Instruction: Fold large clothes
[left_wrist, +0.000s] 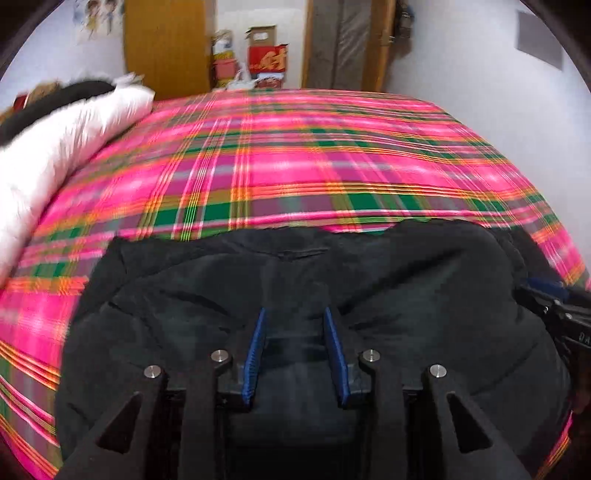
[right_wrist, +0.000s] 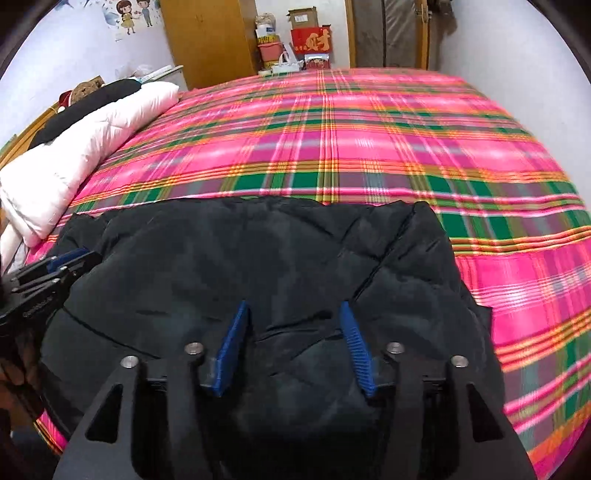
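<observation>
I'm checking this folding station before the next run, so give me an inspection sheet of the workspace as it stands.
Surface: bed with pink plaid sheet, flat, bare beyond the jacket.
Job's things: black puffer jacket lying at the near edge, bunched into a compact shape.
Clutter: white duvet with a dark garment on it, along the bed's left side.
Grippers: left tongs open above the jacket; right tongs open wider above it; nothing pinched by either.
Cables: nothing seen.
Surroundings: wooden wardrobe, stacked boxes and a doorway past the far edge; cartoon sticker on the wall.
</observation>
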